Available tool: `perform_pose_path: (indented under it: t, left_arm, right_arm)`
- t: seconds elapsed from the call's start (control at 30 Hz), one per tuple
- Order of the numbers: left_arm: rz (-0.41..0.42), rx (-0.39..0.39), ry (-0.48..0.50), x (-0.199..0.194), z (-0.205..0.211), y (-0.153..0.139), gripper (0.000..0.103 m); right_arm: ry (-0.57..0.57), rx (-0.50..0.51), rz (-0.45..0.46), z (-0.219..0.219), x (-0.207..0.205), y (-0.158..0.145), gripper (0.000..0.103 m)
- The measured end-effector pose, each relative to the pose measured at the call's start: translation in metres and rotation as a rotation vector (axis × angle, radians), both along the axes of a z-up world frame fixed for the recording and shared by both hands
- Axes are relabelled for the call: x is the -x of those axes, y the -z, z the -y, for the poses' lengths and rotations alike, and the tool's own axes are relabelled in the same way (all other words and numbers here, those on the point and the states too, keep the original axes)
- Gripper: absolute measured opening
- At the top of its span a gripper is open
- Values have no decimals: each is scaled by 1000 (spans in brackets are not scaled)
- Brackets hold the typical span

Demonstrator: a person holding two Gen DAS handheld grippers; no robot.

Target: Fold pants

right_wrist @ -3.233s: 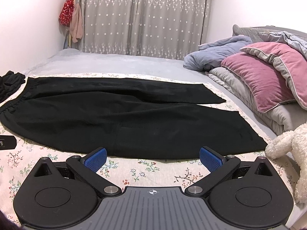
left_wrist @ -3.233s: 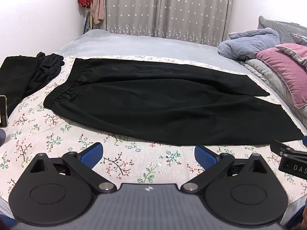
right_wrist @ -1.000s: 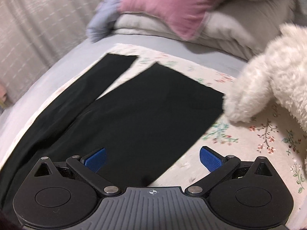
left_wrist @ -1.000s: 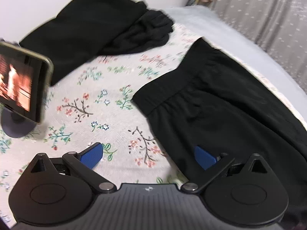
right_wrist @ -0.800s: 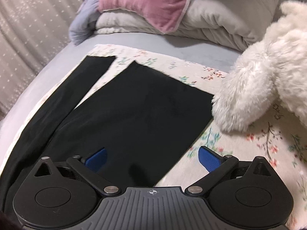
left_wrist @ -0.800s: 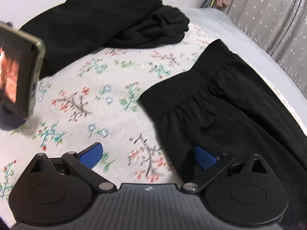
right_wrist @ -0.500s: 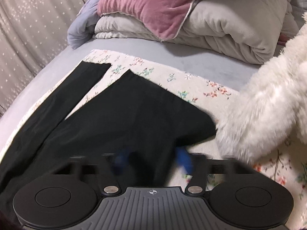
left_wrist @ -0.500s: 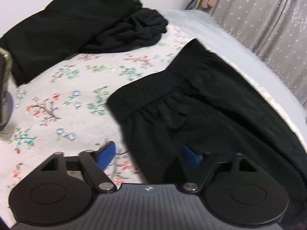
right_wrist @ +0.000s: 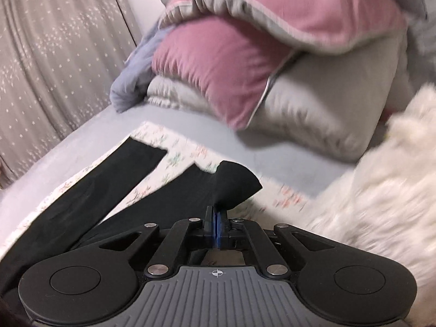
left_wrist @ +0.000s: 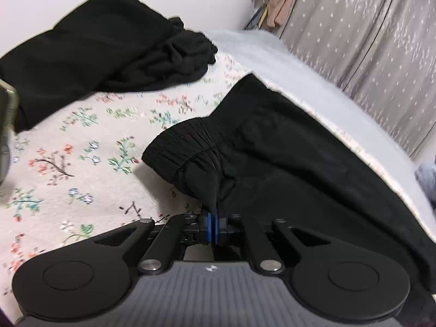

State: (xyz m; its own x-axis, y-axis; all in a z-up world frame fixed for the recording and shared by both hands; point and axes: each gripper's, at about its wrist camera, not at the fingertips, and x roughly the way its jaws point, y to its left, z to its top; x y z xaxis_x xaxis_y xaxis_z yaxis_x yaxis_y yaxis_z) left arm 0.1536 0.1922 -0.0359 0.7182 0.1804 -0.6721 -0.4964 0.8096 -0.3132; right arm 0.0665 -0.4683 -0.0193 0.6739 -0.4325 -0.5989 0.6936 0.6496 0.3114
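We see the left hand-held gripper [left_wrist: 213, 219] clenched on the pants [left_wrist: 286, 163] near the waistband, the right hand-held gripper [right_wrist: 216, 218] pinching a leg hem.

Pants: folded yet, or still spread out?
Still spread. The pants lie flat with both legs apart; the left gripper pinches the waist edge, the right gripper a lifted leg hem.

Right gripper [right_wrist: 217, 224] clamped on hem corner of black pants [right_wrist: 114, 188], fabric bunched up betw. pads. Far leg flat on floral sheet [right_wrist: 188, 147]. Pink pillow [right_wrist: 220, 68] far; white fluffy toy [right_wrist: 381, 163] (blurred) right.
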Motion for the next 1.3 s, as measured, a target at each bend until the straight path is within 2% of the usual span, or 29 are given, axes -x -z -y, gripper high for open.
perform_pose_path:
  t: [0.07,0.13,0.23,0.3,0.47,0.57,0.63,0.67,0.73,0.77,0.8,0.87,0.9,0.93,1.03,1.13,1.2,1.3]
  left_arm:
    - [11,6,4,10,1,-6,8]
    - [-13,-22,11,13,3,-4,8]
    - [-75,-13,-4,11,3,10,8]
    - [-82,-20,-7,15,6,12,8]
    - [-68,-108,5,18,17,3,9]
    - [-96,-127,-5,17,16,4,24]
    - [-94,-156,-20,22,16,-1,31]
    - [-84,-166,-22,25,16,-6,32]
    - [-70,-190,-35,31,13,-17,44]
    - [-58,-194,-42,33,11,-21,45]
    - [-44,-197,-46,35,10,-26,48]
    - [-16,-196,-28,33,8,-35,56]
    - [5,-192,-6,28,8,-38,64]
    - [20,-184,13,22,9,-40,72]
    - [59,-160,71,-3,11,-47,80]
    - [78,-196,118,-33,14,-46,93]
    - [63,-219,140,-56,15,-43,93]
    - [42,-272,160,-87,14,-39,93]
  right_arm:
    - [14,79,-34,-5,2,-6,0]
    - [-4,120,-77,-8,2,-6,0]
    - [-16,85,-164,-3,-2,9,0]
    - [-7,61,-181,1,-1,14,0]
    - [-22,155,-222,-12,-2,8,0]
    - [-30,148,-263,-11,-6,14,1]
    - [-15,174,-254,-13,-4,10,17]
    - [2,207,-246,-16,-2,5,21]
    - [24,307,-235,-26,1,-5,31]
    - [28,346,-228,-30,2,-9,34]
    - [28,365,-216,-33,2,-13,42]
    - [8,354,-173,-35,1,-16,53]
    - [-13,333,-160,-35,-2,-17,57]
    - [-34,312,-155,-34,-8,-16,57]
    - [-81,272,-148,-35,-30,-13,57]
    - [-130,214,-120,-36,-51,-11,57]
    - [-184,219,-125,-41,-67,-9,58]
    - [-279,274,-141,-53,-93,-8,65]
